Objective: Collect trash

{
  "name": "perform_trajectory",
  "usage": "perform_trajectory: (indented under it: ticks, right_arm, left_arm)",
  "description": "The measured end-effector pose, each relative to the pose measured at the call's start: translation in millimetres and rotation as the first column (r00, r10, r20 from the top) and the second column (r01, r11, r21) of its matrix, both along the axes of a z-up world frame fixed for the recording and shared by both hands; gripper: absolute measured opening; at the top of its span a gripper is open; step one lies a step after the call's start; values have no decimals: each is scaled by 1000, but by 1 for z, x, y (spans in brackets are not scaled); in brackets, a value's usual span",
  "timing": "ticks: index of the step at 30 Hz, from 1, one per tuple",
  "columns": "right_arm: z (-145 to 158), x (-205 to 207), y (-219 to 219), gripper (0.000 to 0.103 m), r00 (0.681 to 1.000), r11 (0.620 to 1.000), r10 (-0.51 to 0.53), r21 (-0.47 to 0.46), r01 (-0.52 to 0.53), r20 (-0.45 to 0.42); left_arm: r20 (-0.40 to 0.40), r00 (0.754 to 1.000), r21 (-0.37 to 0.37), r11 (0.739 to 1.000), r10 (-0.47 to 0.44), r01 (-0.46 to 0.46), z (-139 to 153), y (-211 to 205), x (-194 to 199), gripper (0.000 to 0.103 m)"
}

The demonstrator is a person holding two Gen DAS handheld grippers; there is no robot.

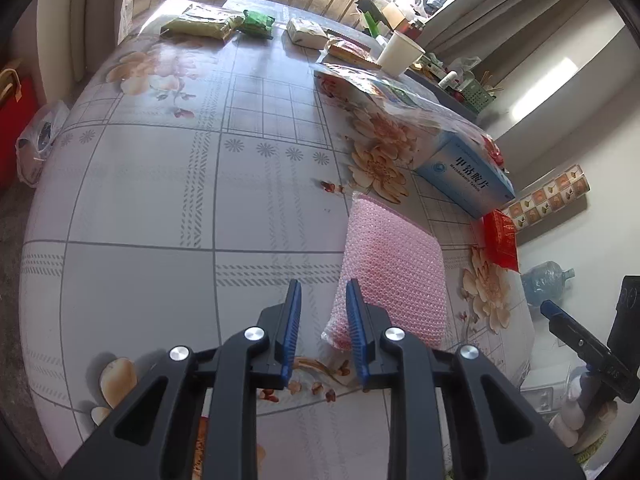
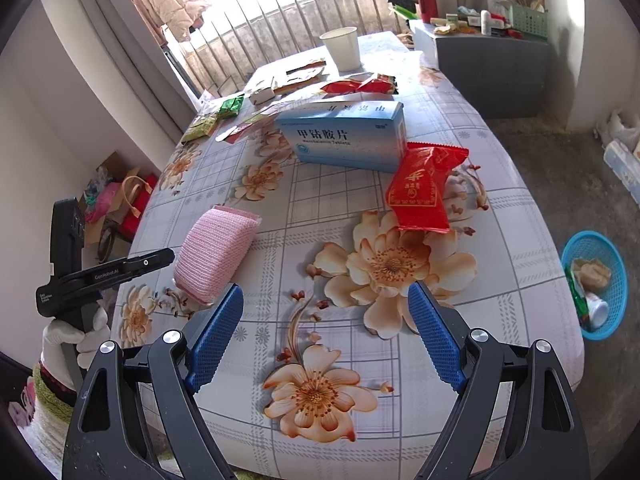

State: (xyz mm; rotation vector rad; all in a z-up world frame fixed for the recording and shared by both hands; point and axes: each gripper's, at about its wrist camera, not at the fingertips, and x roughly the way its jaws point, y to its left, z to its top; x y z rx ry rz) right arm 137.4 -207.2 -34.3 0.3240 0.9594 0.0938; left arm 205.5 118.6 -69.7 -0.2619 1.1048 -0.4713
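Observation:
A pink bubble-wrap pouch (image 1: pixel 394 268) lies on the flowered table; it also shows in the right wrist view (image 2: pixel 216 248). My left gripper (image 1: pixel 323 296) hovers at the pouch's near-left corner, its jaws narrowly apart and holding nothing. A blue medicine box (image 2: pixel 344 136) and a red snack wrapper (image 2: pixel 422 188) lie farther in; the box (image 1: pixel 464 174) and the wrapper (image 1: pixel 500 240) also show in the left wrist view. My right gripper (image 2: pixel 326 298) is wide open and empty above the table's near edge. A blue trash basket (image 2: pixel 596 284) with some trash in it stands on the floor to the right.
Green and yellow packets (image 1: pixel 224 24), a tissue pack (image 1: pixel 306 32), more wrappers (image 2: pixel 360 86) and a white paper cup (image 2: pixel 342 48) lie at the table's far end. A grey cabinet (image 2: pixel 492 64) with clutter stands beyond. A water jug (image 1: pixel 546 282) stands on the floor.

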Motion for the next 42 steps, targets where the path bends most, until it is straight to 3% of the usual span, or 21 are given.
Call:
perform_trajectory:
  ticks: [5,8,12,17,22,27,34,36,42]
  right_arm:
    - [2,23,27,81,996,991,88,102,-86,-21]
    - [1,45,57,82,990,985,137,114,-131,-44]
    - [-13,77,92,86,985,986,122,132,-106,-122]
    - [-37,102,121,86,976,991,64,132,-37,-209]
    - [-49,114,137,87,975,998,-20,50,32,-222]
    - [-56,119,152,92,980,996,-44,-80,29,-195]
    - [-63,113,167,92,988,969,40,-237,-75,-149]
    - [-64,109,167,87,987,958,70,-266,-106,-141]
    - [-64,93,150,82,982,947,133,-275,-166,-135]
  left_arm:
    - [67,996,18,998,53,-54,12,12,-15,25]
    - [86,992,40,994,95,-99,13,20,-17,31]
    - [91,983,54,985,159,-165,11,37,-26,46]
    - [82,974,46,976,210,-214,10,54,-33,52]
    - [79,969,60,969,235,-240,9,68,-36,54]
    - [76,967,53,968,243,-247,10,71,-37,55]
    - [76,969,55,970,233,-238,12,67,-37,55]
    - [73,970,57,970,231,-235,12,65,-37,55]
    - [72,976,61,976,205,-209,12,51,-39,55]
